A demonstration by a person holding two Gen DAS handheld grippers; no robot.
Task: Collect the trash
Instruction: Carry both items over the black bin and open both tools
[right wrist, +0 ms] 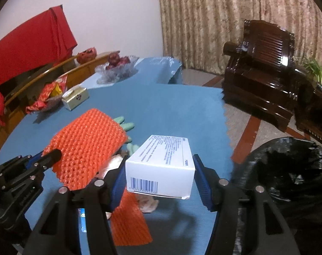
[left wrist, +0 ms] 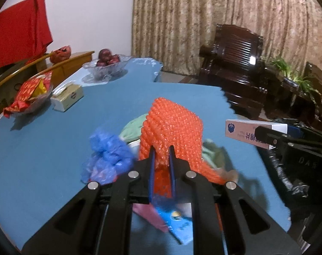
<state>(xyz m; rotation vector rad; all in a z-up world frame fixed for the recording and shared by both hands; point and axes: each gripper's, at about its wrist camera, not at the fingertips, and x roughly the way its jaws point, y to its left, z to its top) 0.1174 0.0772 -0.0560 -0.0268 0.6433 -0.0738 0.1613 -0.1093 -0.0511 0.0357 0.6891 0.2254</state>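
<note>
My left gripper (left wrist: pixel 162 148) is shut on an orange foam net (left wrist: pixel 171 131), which hangs lifted above the blue table (left wrist: pixel 54 148). The same orange foam net (right wrist: pixel 88 148) shows in the right wrist view, with the left gripper (right wrist: pixel 54 156) pinching its near edge. My right gripper (right wrist: pixel 161 170) is shut on a white carton (right wrist: pixel 163 165), held by its sides above the table. That carton (left wrist: pixel 252 131) appears at the right of the left wrist view. A crumpled blue bag (left wrist: pixel 107 157), green gloves (left wrist: pixel 133 127), a pink wrapper (left wrist: pixel 148 214) and a blue packet (left wrist: pixel 178 223) lie below.
A black bin bag (right wrist: pixel 288 176) stands open beside the table's right edge. At the far left are a glass bowl of red wrappers (left wrist: pixel 29 97), a tissue box (left wrist: pixel 67 95) and a fruit bowl (left wrist: pixel 107 63). A dark wooden armchair (left wrist: pixel 235 68) stands beyond the table.
</note>
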